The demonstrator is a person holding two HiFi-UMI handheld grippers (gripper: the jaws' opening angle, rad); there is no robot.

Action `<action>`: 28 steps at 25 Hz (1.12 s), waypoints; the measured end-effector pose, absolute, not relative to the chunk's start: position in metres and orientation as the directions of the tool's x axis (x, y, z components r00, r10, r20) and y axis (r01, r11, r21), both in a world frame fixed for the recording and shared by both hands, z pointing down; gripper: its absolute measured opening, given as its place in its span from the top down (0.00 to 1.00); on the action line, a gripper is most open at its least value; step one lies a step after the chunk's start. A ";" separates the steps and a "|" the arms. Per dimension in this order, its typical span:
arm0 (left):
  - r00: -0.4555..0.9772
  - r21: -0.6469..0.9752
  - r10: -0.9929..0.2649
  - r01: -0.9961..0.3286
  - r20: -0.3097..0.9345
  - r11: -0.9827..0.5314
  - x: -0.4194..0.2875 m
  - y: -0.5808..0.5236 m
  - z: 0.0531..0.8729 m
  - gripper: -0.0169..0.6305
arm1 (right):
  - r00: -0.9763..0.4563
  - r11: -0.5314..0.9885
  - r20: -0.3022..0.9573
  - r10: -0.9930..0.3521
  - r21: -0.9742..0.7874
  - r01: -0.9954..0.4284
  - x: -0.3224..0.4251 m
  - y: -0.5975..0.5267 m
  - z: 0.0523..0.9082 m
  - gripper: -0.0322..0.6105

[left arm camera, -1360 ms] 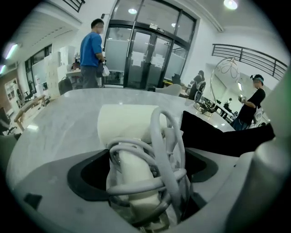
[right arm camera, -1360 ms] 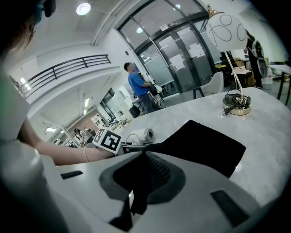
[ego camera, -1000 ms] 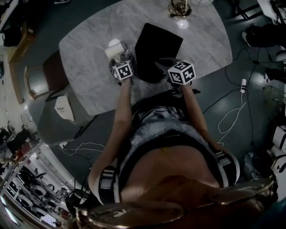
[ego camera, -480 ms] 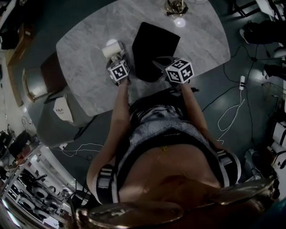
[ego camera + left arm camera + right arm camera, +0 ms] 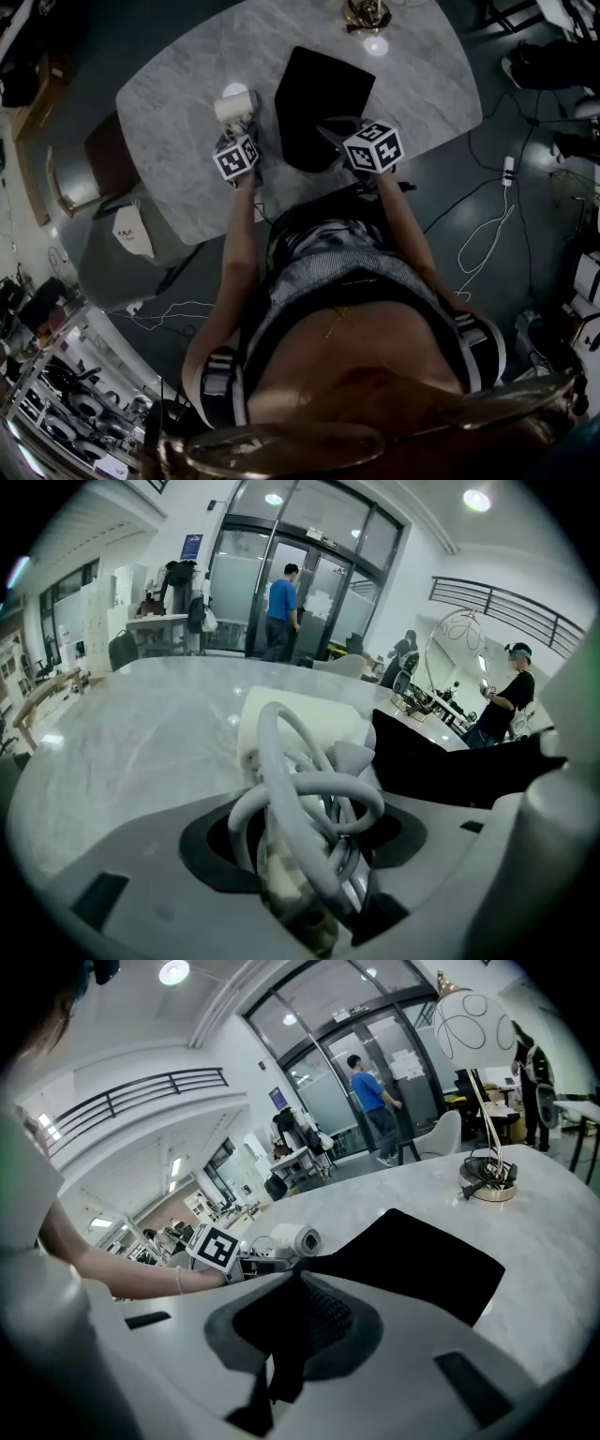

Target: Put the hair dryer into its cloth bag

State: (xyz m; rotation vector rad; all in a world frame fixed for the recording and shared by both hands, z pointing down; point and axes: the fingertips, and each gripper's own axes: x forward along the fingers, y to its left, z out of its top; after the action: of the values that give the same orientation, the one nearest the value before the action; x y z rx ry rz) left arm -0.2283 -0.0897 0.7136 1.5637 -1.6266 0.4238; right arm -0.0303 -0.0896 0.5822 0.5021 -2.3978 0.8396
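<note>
Hair dryer (image 5: pixel 234 105) lies on the marble table (image 5: pixel 178 103), just left of the black cloth bag (image 5: pixel 323 94), not yet inside. Right gripper (image 5: pixel 295 1326) is clamped tight on the bag's near edge, likely to hold the mouth ready. Left gripper (image 5: pixel 305 841) has jaws about half-wide that have just been closing round the dryer's coiled cord (image 5: pixel 314 789); the pads seem to touch it.
</note>
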 end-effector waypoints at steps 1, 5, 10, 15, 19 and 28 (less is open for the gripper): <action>0.115 0.294 -0.662 -0.941 0.741 0.165 -0.228 -0.089 0.713 0.55 | -0.781 0.736 0.603 -0.163 -0.453 -0.503 -0.030 -0.090 0.582 0.84; 0.147 0.316 -0.656 -0.937 0.741 0.148 -0.226 -0.082 0.711 0.55 | -0.779 0.736 0.605 -0.165 -0.450 -0.505 -0.027 -0.093 0.583 0.84; 0.198 0.368 -0.648 -0.920 0.736 0.137 -0.223 -0.069 0.707 0.56 | -0.778 0.733 0.607 -0.164 -0.452 -0.508 -0.026 -0.094 0.582 0.84; 0.256 0.442 -0.643 -0.886 0.722 0.142 -0.221 -0.060 0.703 0.56 | -0.775 0.731 0.609 -0.168 -0.450 -0.512 -0.027 -0.093 0.584 0.84; 0.312 0.523 -0.663 -0.840 0.681 0.142 -0.216 -0.055 0.692 0.56 | -0.775 0.732 0.609 -0.172 -0.448 -0.514 -0.025 -0.094 0.583 0.84; 0.495 0.604 -0.677 -0.792 0.544 -0.093 -0.199 -0.044 0.647 0.56 | -0.772 0.722 0.608 -0.184 -0.449 -0.526 -0.027 -0.096 0.582 0.84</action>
State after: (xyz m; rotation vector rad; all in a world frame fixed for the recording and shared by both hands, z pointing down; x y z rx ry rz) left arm -0.1988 -0.0437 0.6470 1.8188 -1.2316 0.1558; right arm -0.0273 -0.0958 0.5823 0.5393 -2.3884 0.8469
